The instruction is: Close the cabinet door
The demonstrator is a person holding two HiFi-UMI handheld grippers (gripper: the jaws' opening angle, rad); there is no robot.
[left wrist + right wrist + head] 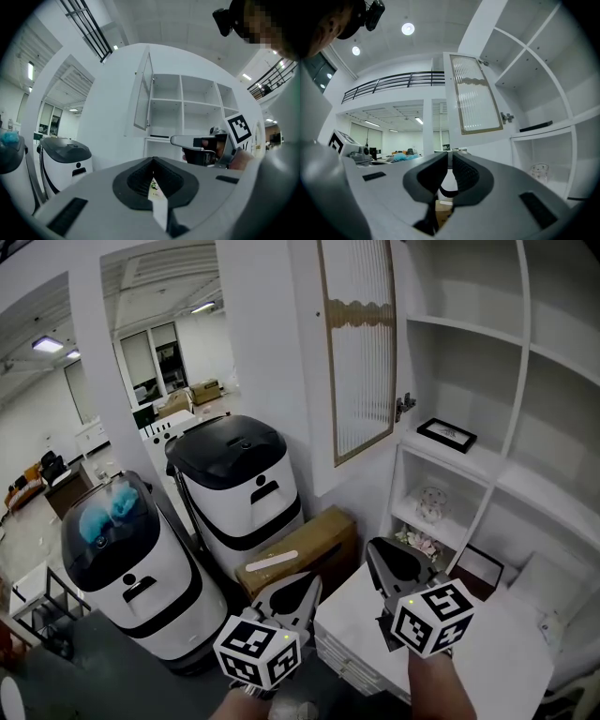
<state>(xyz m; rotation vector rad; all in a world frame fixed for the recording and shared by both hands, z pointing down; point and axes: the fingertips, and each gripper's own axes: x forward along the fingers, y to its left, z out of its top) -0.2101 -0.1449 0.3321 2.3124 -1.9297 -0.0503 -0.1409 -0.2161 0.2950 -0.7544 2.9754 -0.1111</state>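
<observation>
While the door hangs open: both grippers sit low in the head view, well below it and touching nothing.
Cabinet door: a tall panel of ribbed glass in a wood-toned frame. It stands swung out from the white cabinet at 12 o'clock in the head view, well apart from both tools.
Long axis: upright, with the hinges on the edge next to the shelves and the free edge on the far side, toward 9 o'clock.
Left gripper: its jaws are drawn together with only a thin slit between the pads, and I see nothing clamped there. In its own view the door sits at about 12 o'clock above the jaws, seen nearly edge-on.
Right gripper: pressed closed and empty. The door rises at about 1 o'clock in its own view, hinge side turned toward it.
Which is nearer: the right gripper lies almost straight under the hinge edge, and the left one lies under and outside the free edge (the better spot for a push, I'd judge).
Coming move: probably a lift toward 12 o'clock, then a sweep of the free edge round toward the shelves.
Shelf contents: a dark picture frame and a glass jar sit inside the opening, set back from where the door would swing.
</observation>
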